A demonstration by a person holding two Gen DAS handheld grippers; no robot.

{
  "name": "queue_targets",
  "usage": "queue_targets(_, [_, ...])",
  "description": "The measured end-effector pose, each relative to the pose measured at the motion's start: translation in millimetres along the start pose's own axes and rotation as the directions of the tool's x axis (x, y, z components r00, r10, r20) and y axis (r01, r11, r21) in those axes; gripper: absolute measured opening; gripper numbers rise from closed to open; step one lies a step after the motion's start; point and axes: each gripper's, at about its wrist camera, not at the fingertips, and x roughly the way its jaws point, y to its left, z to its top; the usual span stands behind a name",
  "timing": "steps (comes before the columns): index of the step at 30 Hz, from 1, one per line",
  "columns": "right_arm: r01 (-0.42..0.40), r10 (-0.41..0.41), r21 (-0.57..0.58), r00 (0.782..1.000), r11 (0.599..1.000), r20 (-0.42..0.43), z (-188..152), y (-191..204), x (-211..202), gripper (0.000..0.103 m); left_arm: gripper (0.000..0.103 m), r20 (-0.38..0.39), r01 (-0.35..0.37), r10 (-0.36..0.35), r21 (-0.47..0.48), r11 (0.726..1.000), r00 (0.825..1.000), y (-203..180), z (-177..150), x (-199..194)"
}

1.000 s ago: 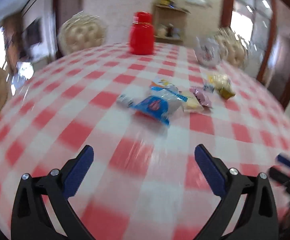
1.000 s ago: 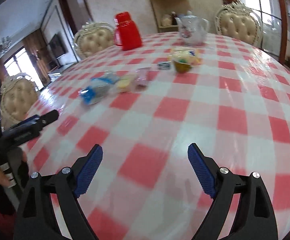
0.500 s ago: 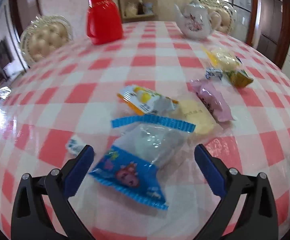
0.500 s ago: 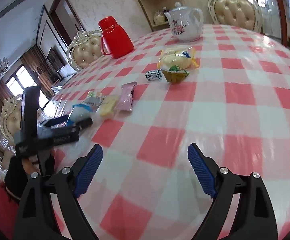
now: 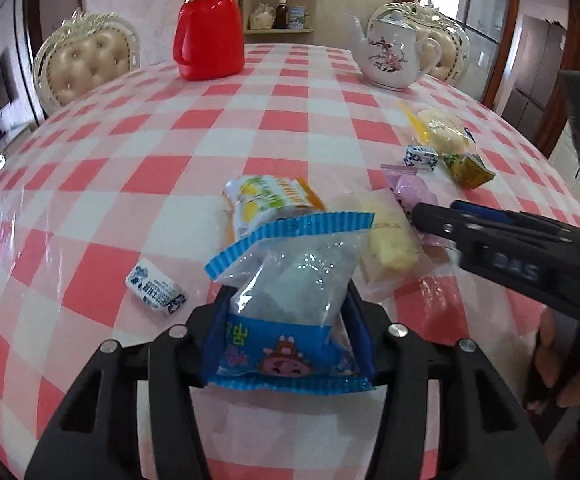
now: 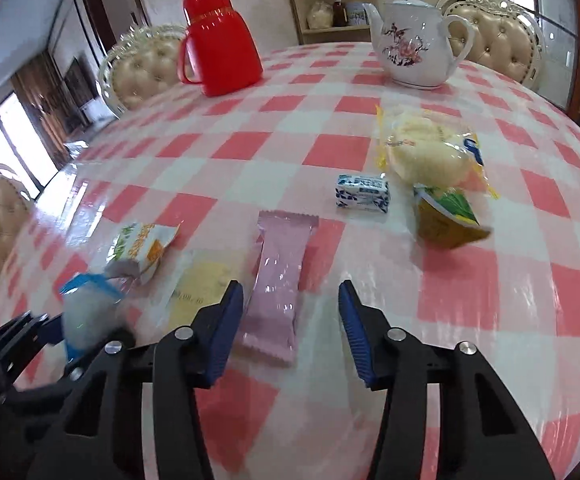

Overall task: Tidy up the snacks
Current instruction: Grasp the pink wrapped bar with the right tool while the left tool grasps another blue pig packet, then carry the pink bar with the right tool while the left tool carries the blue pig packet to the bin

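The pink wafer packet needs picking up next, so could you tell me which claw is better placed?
Right. The right claw is closing around the pink wafer packet; the left claw is occupied by the blue-edged packet.

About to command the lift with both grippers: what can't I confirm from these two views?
- Left wrist view: the blue snack packet covers the left gripper pads, so contact is hidden.
- Right wrist view: that packet is blurred.
- Right wrist view: the right gripper is closing over the pink packet; no contact visible.

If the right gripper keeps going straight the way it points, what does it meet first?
Most likely the pink snack packet, lying between the closing jaws of the right gripper, nearer the left one. Depth is unclear.
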Motion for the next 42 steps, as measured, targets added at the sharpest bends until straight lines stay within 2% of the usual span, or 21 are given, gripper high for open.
queue_targets(4, [0.075, -0.076, -0.06, 0.997, 0.995, -0.017, 5, 14, 11, 0.043, 0.055, 0.001, 0.003, -0.003, -0.02, 1.0, 1.0, 3, 0, 0])
queue_targets(5, [0.088, -0.09, -0.075, 0.996, 0.993, -0.018, 5, 17, 12, 0.033, 0.057, 0.0, 0.004, -0.004, -0.023, 1.0, 1.0, 4, 1, 0])
queue_targets(6, [0.083, -0.084, -0.081, 0.996, 0.993, -0.016, 5, 17, 11, 0.023, 0.062, -0.001, 0.003, -0.003, -0.027, 1.0, 1.0, 4, 1, 0])
queue_targets(9, [0.045, -0.047, -0.1, 0.999, 0.994, -0.016, -1, 12, 5, 0.021, 0.077, -0.006, -0.01, 0.009, -0.053, 0.999, 1.0, 9, 0, 1])
queue_targets(14, [-0.064, 0.064, 0.002, 0.998, 0.998, 0.029, -14, -16, -36, 0.021, 0.077, -0.01, 0.004, -0.005, -0.089, 0.996, 1.0, 16, 1, 2])
queue_targets(15, [-0.08, 0.079, 0.023, 0.996, 0.997, 0.046, -15, -20, -43, 0.021, 0.077, -0.012, 0.005, -0.006, -0.085, 0.996, 1.0, 15, 1, 2])
queue_targets(16, [-0.105, 0.102, 0.04, 0.993, 0.994, 0.064, -16, -23, -51, 0.021, 0.062, -0.011, 0.011, -0.011, -0.078, 0.997, 1.0, 13, 1, 2])
queue_targets(17, [-0.132, 0.127, 0.057, 0.989, 0.99, 0.079, -18, -26, -57, 0.021, 0.053, 0.001, 0.023, -0.023, -0.061, 0.998, 1.0, 11, 0, -1])
queue_targets(19, [-0.161, 0.152, 0.087, 0.983, 0.983, 0.102, -26, -31, -69, 0.021, 0.048, 0.012, -0.02, 0.02, -0.019, 1.0, 1.0, 3, -1, -4])
queue_targets(20, [-0.168, 0.157, 0.097, 0.981, 0.981, 0.11, -30, -32, -73, 0.021, 0.048, 0.017, -0.044, 0.044, 0.027, 0.999, 0.999, -4, -3, -6])
queue_targets(22, [-0.179, 0.166, 0.117, 0.98, 0.977, 0.112, -40, -36, -79, 0.021, 0.047, 0.022, -0.027, 0.026, 0.036, 0.999, 0.999, -9, -6, -10])
queue_targets(24, [-0.178, 0.163, 0.134, 0.98, 0.975, 0.114, -47, -39, -82, 0.021, 0.046, 0.025, -0.008, 0.008, -0.004, 1.0, 1.0, -8, -8, -19])
queue_targets(27, [-0.174, 0.157, 0.151, 0.98, 0.973, 0.122, -55, -42, -87, 0.021, 0.046, 0.062, -0.031, 0.033, -0.031, 0.999, 0.998, -7, -14, -33])
queue_targets(32, [-0.183, 0.166, 0.149, 0.979, 0.972, 0.119, -69, -37, -93, 0.021, 0.047, 0.082, -0.005, 0.016, -0.13, 0.992, 0.997, -5, -32, -51])
queue_targets(42, [-0.212, 0.201, 0.094, 0.973, 0.973, 0.11, -98, -11, -107, 0.021, 0.047, 0.136, -0.017, 0.037, -0.145, 0.989, 0.99, -28, -68, -84])
